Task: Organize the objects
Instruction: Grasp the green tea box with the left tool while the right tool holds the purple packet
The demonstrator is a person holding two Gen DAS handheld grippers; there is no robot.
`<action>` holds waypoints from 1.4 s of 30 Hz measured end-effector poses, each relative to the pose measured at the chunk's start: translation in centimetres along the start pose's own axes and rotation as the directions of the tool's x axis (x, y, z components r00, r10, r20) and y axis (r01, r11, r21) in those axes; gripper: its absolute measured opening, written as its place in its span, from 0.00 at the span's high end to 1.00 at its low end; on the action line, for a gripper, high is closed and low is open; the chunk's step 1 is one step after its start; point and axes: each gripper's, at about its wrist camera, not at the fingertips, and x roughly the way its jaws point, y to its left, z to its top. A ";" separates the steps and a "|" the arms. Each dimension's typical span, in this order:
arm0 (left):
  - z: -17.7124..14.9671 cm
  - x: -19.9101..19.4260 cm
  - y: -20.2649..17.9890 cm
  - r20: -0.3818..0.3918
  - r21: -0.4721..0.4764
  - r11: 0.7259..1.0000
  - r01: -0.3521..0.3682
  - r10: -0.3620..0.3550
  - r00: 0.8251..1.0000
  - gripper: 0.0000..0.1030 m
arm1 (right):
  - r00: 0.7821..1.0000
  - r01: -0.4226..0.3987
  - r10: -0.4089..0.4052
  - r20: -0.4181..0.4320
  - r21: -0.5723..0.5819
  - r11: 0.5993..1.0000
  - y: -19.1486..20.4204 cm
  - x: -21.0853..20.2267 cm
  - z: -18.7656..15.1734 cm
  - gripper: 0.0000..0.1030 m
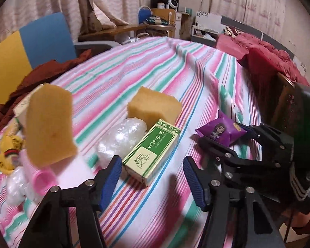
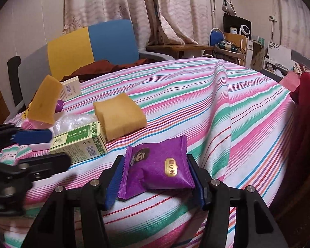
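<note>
A purple snack packet [image 2: 157, 169] lies between the blue pads of my right gripper [image 2: 156, 183], which is shut on it; it also shows in the left wrist view [image 1: 222, 131]. My left gripper [image 1: 153, 177] is open and empty, its jaws just in front of a green and white box [image 1: 152, 152] that lies on the striped cloth [image 1: 175, 72]. A yellow sponge [image 1: 155, 106] lies behind the box, and a second sponge [image 1: 49, 124] stands upright at the left. A crumpled clear plastic bag [image 1: 122, 136] lies beside the box.
At the left are a pink tube [image 1: 43, 175], more clear plastic [image 1: 15, 184], a yellow bag [image 1: 9, 150] and a white box [image 2: 71, 88]. A blue and yellow chair [image 2: 93, 47] stands behind the table. Red bedding [image 1: 268, 55] lies at the right.
</note>
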 end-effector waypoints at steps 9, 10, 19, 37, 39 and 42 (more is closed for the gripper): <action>-0.6 1.6 -0.3 -0.022 0.017 0.999 0.050 -0.050 0.999 0.64 | 1.000 -0.009 0.009 0.004 0.007 1.000 -0.1 -0.1 -0.1 0.42; -0.7 1.5 -0.5 -0.016 0.020 0.999 0.048 -0.048 0.999 0.65 | 1.000 -0.008 0.008 0.005 0.008 1.000 -0.1 -0.1 -0.2 0.42; -3.1 -0.3 0.2 0.065 -0.076 0.997 0.017 -0.012 0.998 0.70 | 1.000 0.003 -0.003 0.000 -0.004 1.000 0.2 -0.1 -0.2 0.42; -10.0 -5.3 1.4 0.165 -0.219 0.974 -0.059 0.097 0.982 0.70 | 0.985 -0.160 0.155 -0.082 -0.060 0.985 5.1 -2.3 -1.2 0.44; -10.8 -5.9 1.4 0.172 -0.243 0.968 -0.054 0.098 0.980 0.70 | 0.981 -0.178 0.171 -0.089 -0.069 0.982 5.7 -2.6 -1.3 0.44; -12.3 -7.1 1.8 0.188 -0.297 0.954 -0.029 0.088 0.978 0.70 | 0.975 -0.206 0.198 -0.099 -0.079 0.975 6.5 -3.2 -1.4 0.44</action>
